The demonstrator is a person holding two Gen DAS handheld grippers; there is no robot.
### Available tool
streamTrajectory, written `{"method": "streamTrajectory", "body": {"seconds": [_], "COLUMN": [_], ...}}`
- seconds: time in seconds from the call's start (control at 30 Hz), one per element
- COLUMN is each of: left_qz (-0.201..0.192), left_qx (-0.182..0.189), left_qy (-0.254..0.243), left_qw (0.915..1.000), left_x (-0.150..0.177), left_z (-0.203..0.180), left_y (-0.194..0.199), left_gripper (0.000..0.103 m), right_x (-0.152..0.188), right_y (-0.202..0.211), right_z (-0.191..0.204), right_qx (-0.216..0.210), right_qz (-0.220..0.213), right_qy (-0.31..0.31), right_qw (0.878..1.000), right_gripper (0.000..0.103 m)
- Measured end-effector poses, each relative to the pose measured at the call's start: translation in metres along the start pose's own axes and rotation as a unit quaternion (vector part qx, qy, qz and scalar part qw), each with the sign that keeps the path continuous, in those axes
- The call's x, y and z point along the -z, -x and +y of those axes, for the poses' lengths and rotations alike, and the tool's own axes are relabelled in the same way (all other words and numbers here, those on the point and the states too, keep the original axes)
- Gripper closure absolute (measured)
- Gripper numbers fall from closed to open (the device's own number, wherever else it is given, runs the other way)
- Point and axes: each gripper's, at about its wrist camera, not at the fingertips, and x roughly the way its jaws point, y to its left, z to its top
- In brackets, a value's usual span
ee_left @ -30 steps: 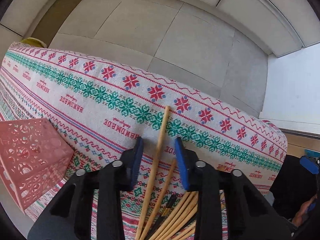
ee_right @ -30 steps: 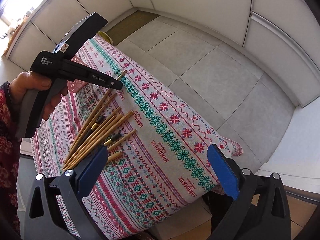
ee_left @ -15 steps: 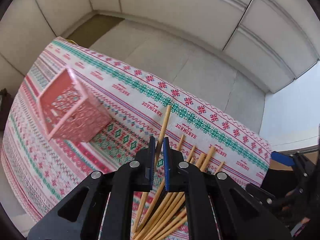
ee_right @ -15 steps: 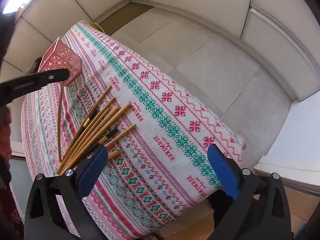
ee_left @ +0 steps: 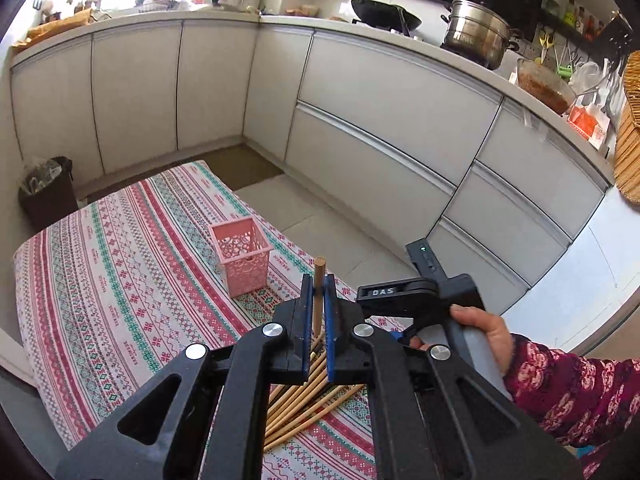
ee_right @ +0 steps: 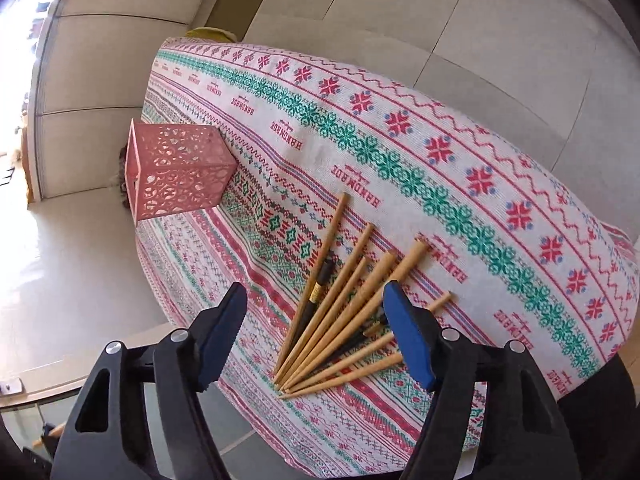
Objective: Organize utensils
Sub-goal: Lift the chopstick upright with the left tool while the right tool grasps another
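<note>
Between the closed jaws of the left gripper (ee_left: 318, 300), one wooden chopstick (ee_left: 319, 280), clamped upright above the tablecloth (ee_left: 120, 280). Ahead of them, the pink lattice holder (ee_left: 242, 254): carrying step, lowering in next. Under the wide-open, empty right gripper (ee_right: 316, 332), the remaining chopsticks (ee_right: 340, 312).

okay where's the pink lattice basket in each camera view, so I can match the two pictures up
Left wrist view: the pink basket stands upright left of centre, just beyond the left tongs, which are shut on a wooden chopstick.
Right wrist view: the basket is at upper left, beyond the fanned chopsticks and the open right tongs.
Shared landmark: the patterned tablecloth.
</note>
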Motion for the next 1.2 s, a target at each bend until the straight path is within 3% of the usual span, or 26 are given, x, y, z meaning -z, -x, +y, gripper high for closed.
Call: {"method": "streamTrajectory", "body": {"seconds": [0.2,0.4,0.5,0.67,0.73,0.8,0.87,0.9,1.07,1.2], "left_qz": [-0.042,-0.053,-0.057,-0.067,-0.072,-0.074,-0.073,-0.072,-0.071,-0.069], "left_qx": [-0.007,-0.02,-0.023,-0.032,-0.034,-0.037,-0.04,-0.042,-0.064,-0.083], "left_qy": [-0.002,0.011,0.015,0.026,0.033,0.038,0.042,0.043,0.047,0.048], "left_qw": [0.9991,0.9983,0.998,0.9969,0.9962,0.9958,0.9957,0.9956,0.9943,0.993], "left_x": [-0.001,0.004,0.005,0.005,0.004,0.004,0.003,0.003,0.002,0.001], "left_z": [0.002,0.013,0.016,0.021,0.022,0.023,0.023,0.023,0.015,0.0], "left_y": [0.04,0.056,0.061,0.07,0.074,0.077,0.078,0.079,0.085,0.087], "left_gripper": [0.099,0.099,0.099,0.099,0.099,0.099,0.099,0.099,0.099,0.099], "right_x": [-0.019,-0.029,-0.032,-0.03,-0.023,-0.013,-0.003,0.004,0.056,0.099], "right_y": [-0.031,-0.056,-0.063,-0.079,-0.084,-0.086,-0.081,-0.076,-0.04,0.009], "right_z": [0.031,0.055,0.071,0.105,0.117,0.123,0.119,0.118,0.132,0.134], "right_qx": [0.078,0.159,0.179,0.244,0.256,0.255,0.19,0.177,0.162,0.125], "right_qz": [-0.009,-0.012,-0.027,-0.062,-0.082,-0.102,-0.117,-0.133,-0.218,-0.268], "right_qy": [-0.003,0.0,0.0,0.026,0.056,0.081,0.091,0.101,0.189,0.243], "right_qw": [0.997,0.987,0.984,0.967,0.962,0.958,0.971,0.97,0.944,0.924], "right_gripper": [0.053,0.06,0.065,0.092,0.092,0.092,0.093,0.093,0.092,0.093]}}
